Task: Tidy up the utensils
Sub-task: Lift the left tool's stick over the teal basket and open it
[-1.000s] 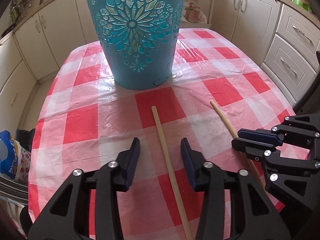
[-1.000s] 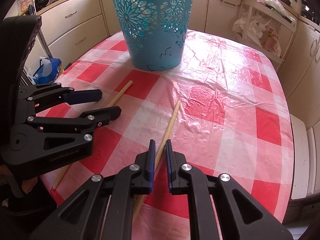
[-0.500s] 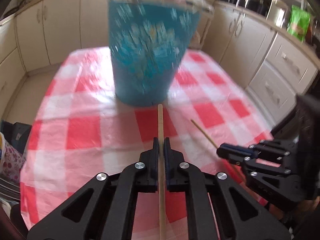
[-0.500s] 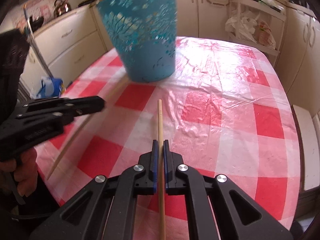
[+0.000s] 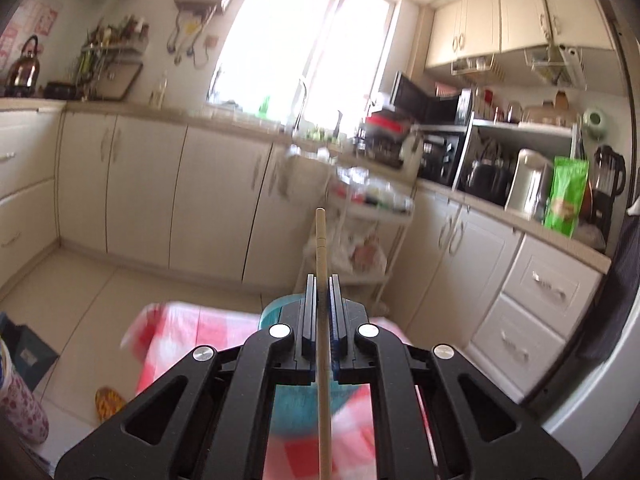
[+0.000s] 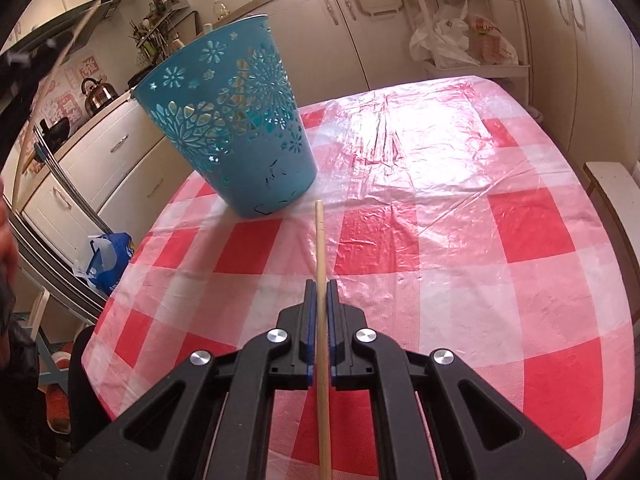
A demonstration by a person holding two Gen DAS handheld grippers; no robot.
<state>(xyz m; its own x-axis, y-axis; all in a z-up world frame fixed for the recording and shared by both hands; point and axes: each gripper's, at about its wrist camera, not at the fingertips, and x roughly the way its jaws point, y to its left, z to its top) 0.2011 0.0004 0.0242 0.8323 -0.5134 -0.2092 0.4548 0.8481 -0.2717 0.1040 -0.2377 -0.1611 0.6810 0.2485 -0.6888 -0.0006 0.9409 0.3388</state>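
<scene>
The left gripper is clamped on a wooden chopstick, its two fingers pressed against the stick from either side with no gap showing. The chopstick runs straight out between the pads and its tip stands above the teal basket, of which only part of the rim and wall shows behind and under the gripper. In this view the gripper is raised and tilted up, so the kitchen cabinets and the bright window fill the frame beyond the basket, and the red-and-white checked tablecloth shows blurred around the basket's base.

The right gripper is closed in the same way on a second wooden chopstick, fingers tight on both sides of it. This stick points toward the teal basket, and its tip appears just short of the basket's lower wall, on the side nearer the camera. The basket stands upright on the tablecloth, its cut-out flower pattern facing the right wrist camera. To the left of the basket, at the upper edge of the right wrist view, a thin pale stick shows, blurred; it appears to be the left gripper's chopstick. A kettle sits on the counter behind the basket.
</scene>
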